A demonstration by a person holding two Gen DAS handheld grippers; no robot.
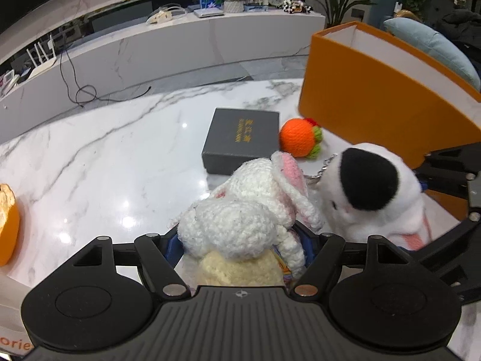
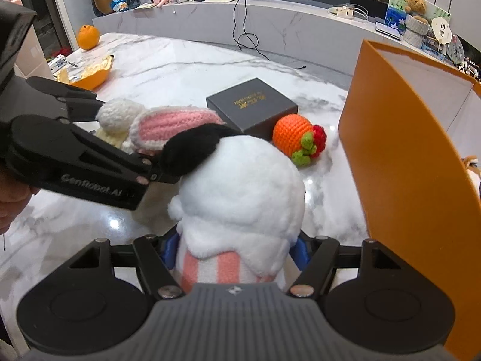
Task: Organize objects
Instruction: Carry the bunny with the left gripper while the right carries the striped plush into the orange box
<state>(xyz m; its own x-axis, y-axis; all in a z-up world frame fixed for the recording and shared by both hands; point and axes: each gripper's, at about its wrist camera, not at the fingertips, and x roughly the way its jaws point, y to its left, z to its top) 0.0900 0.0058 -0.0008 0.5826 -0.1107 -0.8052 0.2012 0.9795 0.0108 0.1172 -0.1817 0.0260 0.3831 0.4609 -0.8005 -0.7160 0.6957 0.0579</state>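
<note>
Blue-padded fingers (image 1: pixel 174 248) of the left gripper (image 1: pixel 240 249) are closed on a crocheted white rabbit (image 1: pixel 240 216), gripped low on its cream body; nothing of the pads is seen beyond the yarn. The rabbit's long axis runs forward along the fingers, head away from the camera, pink-lined ear (image 1: pixel 290 177) lying towards the orange box.

The right gripper (image 2: pixel 236 252) is likewise closed, on a white plush toy (image 2: pixel 240 192) with a black ear (image 2: pixel 189 150), held at its pink-striped lower part. Its long axis also runs forward along the fingers, head pointing towards the far edge of the counter (image 2: pixel 186 69).

Both toys appear raised above the marble; contact with it cannot be confirmed. They sit side by side, touching or nearly so.

Judgement: the step in hand is carrying both toys to the tall open orange box (image 2: pixel 402 138), which stands at the right side of the counter, close to the plush. The next move calls for lifting each toy over the box rim before release, one at a time to avoid the grippers fouling each other.

A dark grey gift box (image 1: pixel 240 138) and a crocheted orange fruit (image 1: pixel 297 138) remain on the counter just beyond, apparently still to be sorted.
</note>
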